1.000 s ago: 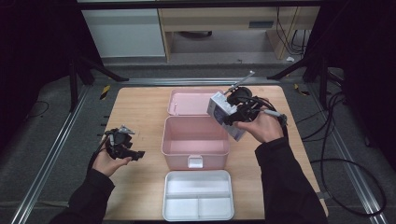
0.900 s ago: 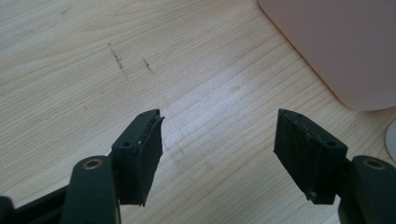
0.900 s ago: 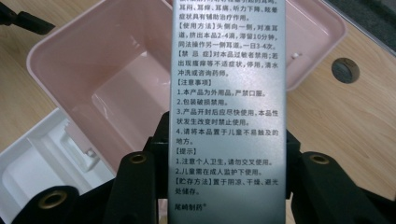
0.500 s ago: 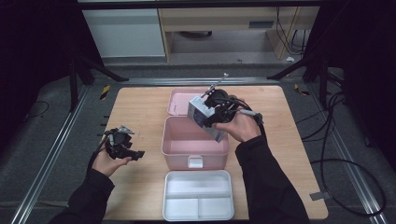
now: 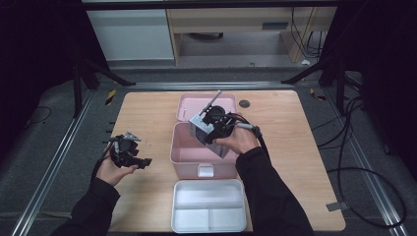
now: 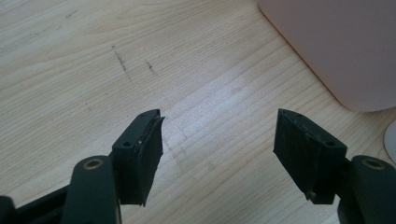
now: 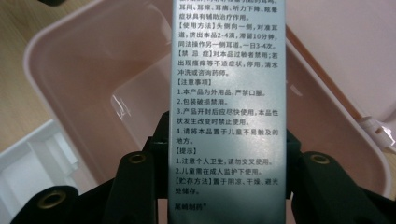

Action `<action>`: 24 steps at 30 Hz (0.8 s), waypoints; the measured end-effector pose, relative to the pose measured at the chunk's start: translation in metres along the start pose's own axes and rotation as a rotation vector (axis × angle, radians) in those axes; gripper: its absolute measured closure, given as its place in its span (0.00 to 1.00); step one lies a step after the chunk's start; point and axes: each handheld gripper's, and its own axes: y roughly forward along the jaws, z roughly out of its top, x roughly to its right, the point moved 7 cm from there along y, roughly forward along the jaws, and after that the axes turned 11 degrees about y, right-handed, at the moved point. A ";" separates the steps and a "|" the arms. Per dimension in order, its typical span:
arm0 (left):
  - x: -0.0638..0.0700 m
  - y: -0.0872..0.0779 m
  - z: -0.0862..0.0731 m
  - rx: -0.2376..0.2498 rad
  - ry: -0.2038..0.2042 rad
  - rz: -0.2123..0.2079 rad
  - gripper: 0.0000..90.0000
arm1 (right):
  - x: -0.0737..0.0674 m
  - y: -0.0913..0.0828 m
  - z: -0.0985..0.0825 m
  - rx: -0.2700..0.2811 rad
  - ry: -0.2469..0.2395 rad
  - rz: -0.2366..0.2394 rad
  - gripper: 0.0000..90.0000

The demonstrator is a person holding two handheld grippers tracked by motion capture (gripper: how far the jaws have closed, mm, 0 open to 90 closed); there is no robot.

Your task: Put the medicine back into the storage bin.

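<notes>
White tray [image 5: 209, 212]: nearest me, empty.
Left gripper [image 5: 129, 151]: parked over bare table, jaws spread, holding nothing.
Right gripper [image 5: 215, 127]: clamped on the grey medicine box [image 7: 227, 93].
Change: I've carried it left and down, over the pink bin [image 5: 183, 157].
Meaning: ready to lower inside.
</notes>
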 end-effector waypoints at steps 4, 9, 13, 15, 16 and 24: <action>0.000 0.000 0.000 0.002 0.004 0.001 0.36 | 0.000 0.013 -0.003 -0.010 -0.006 0.018 0.63; 0.000 -0.001 0.001 0.003 0.006 0.000 0.36 | 0.001 0.025 -0.007 -0.042 -0.010 0.014 0.63; 0.001 -0.001 0.001 0.001 0.009 -0.001 0.36 | 0.001 0.035 -0.012 -0.062 -0.016 0.012 0.62; 0.001 -0.001 0.001 0.002 0.009 -0.001 0.36 | 0.001 0.038 -0.014 -0.073 -0.014 0.014 0.62; 0.001 -0.001 0.001 0.002 0.010 -0.001 0.36 | 0.001 0.040 -0.014 -0.077 -0.023 0.014 0.62; 0.003 -0.004 0.003 0.009 0.018 -0.002 0.36 | 0.000 0.040 -0.014 -0.046 -0.043 0.015 0.57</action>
